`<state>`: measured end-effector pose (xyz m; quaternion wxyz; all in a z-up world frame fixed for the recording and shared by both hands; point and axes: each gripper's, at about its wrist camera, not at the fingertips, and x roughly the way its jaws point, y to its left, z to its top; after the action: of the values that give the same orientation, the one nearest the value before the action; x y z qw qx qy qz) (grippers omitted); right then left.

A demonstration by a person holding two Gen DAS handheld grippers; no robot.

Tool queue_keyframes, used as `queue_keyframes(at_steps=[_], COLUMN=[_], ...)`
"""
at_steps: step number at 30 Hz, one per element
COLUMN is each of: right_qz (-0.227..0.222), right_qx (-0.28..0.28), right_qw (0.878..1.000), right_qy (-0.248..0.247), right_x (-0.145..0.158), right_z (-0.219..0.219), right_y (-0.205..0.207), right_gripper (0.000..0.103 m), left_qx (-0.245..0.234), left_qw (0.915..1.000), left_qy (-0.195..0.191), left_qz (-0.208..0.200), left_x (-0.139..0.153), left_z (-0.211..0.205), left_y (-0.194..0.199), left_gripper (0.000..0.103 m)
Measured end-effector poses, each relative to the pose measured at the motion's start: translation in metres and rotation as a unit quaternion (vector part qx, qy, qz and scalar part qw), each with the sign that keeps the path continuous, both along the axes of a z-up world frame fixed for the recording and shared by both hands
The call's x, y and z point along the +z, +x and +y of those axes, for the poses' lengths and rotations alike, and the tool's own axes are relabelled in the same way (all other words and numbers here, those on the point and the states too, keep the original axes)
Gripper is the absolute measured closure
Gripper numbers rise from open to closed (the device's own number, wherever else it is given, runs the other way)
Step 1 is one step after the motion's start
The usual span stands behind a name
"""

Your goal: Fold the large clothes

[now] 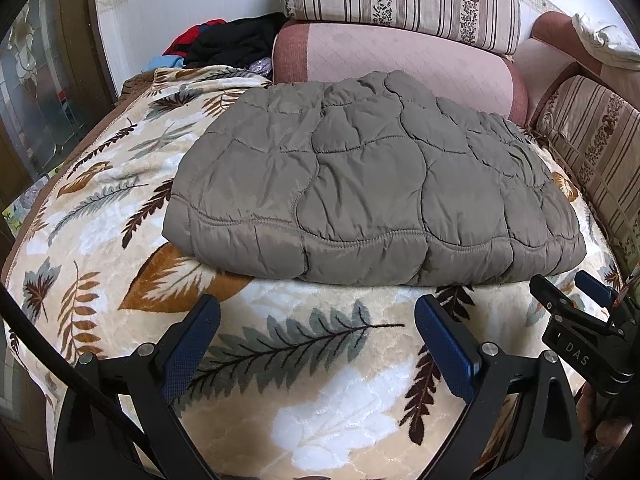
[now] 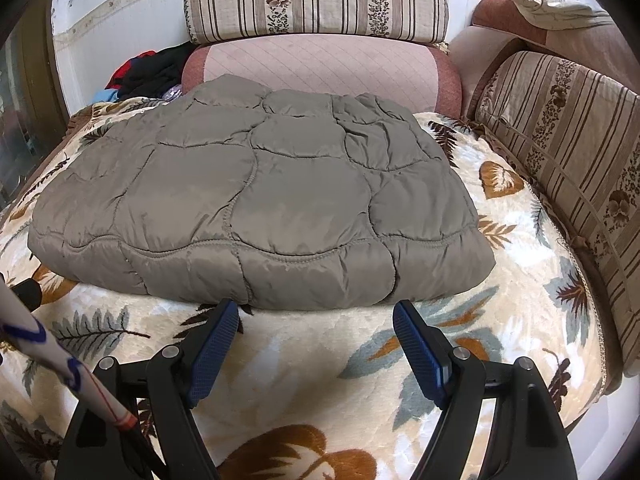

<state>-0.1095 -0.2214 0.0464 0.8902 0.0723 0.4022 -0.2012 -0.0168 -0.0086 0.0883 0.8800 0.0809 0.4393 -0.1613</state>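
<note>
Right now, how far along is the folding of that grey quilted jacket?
Done: the grey quilted padded jacket lies as a compact folded bundle on the leaf-patterned plush blanket. In hand: nothing; the left claw and right claw are both open, just short of its near edge. Left: perhaps one more fold.

A puffy grey-brown quilted jacket (image 1: 372,184) (image 2: 256,204) lies folded into a flat rectangular bundle on a cream leaf-patterned plush blanket (image 1: 312,360)

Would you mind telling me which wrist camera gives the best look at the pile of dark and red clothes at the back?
The left wrist view: the pile of dark and red clothes sits left of the pink cushion, larger and mostly unobstructed. In the right wrist view the pile is smaller, partly hidden behind the grey quilted jacket.
</note>
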Motion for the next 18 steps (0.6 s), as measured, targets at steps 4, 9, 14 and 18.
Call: queue_keyframes(at_steps=[4,9,14,18], right_qz=[0.001,0.001,0.002,0.003], right_qx=[-0.006,-0.012,-0.013,-0.014], right_qw=[1.0,1.0,1.0,1.0], right_qy=[0.002,0.001,0.001,0.002], right_x=[-0.0009,-0.001,-0.0011,-0.0016], right_z=[-0.002,-0.0032,-0.0033,-0.0034], right_y=[-0.0003,-0.0002,0.0001,0.0006], right_gripper=[0.02,0.02,0.02,0.02], left_qx=[-0.001,-0.004,-0.004,-0.005], left_qw=[1.0,0.9999,0.9999,0.9998], left_qy=[0.0,-0.001,-0.001,-0.001], left_qz=[0.005,0.012,0.015,0.019], left_x=[-0.0032,-0.006,-0.0079,-0.0094], left_z=[-0.0009,-0.0021,-0.003,-0.0036], left_y=[0.0009,0.0011,0.0009,0.0017], left_gripper=[0.006,0.006,0.006,0.006])
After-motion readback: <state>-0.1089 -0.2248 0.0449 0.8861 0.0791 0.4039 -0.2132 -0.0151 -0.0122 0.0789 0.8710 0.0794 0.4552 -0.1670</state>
